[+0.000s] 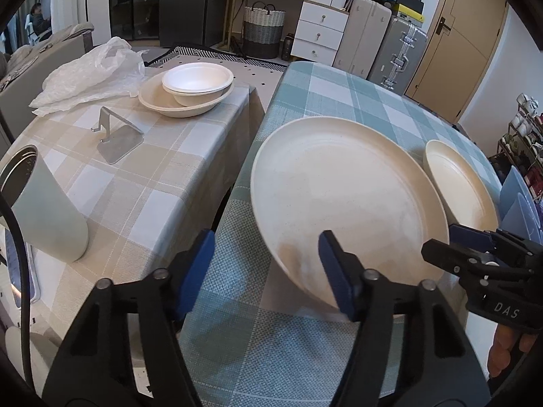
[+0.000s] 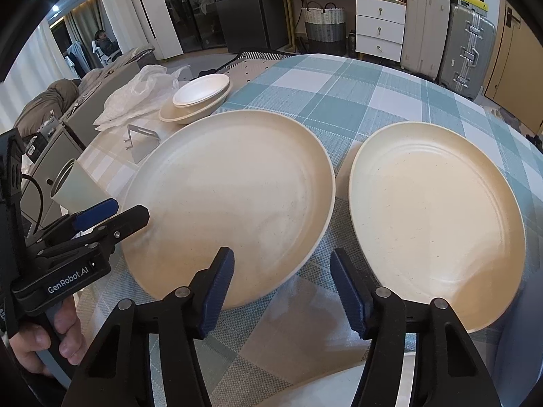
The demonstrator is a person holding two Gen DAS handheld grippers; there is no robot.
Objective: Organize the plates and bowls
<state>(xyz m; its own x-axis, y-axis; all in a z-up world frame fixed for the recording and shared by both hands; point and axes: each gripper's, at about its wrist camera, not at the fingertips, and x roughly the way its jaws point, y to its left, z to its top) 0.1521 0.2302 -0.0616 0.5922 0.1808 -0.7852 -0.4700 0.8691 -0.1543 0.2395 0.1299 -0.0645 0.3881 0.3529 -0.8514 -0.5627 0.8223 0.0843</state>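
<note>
Likely a lived-in home: checked tablecloth (image 2: 339, 101), white drawers (image 2: 380, 28), suitcases (image 2: 468, 47), sofa (image 1: 44, 51), woven basket (image 1: 264, 30).

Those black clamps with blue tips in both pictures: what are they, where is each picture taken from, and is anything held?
They are hand-held two-finger grippers, one per hand, each carrying a fisheye camera looking along its fingers. The left camera shows the left gripper straddling the near rim of the large plate, not visibly pressing it. The right camera shows the right gripper open over the teal checked tablecloth between that plate and a second plate. Stacked bowls sit on the beige side table. Nothing is held.
</note>
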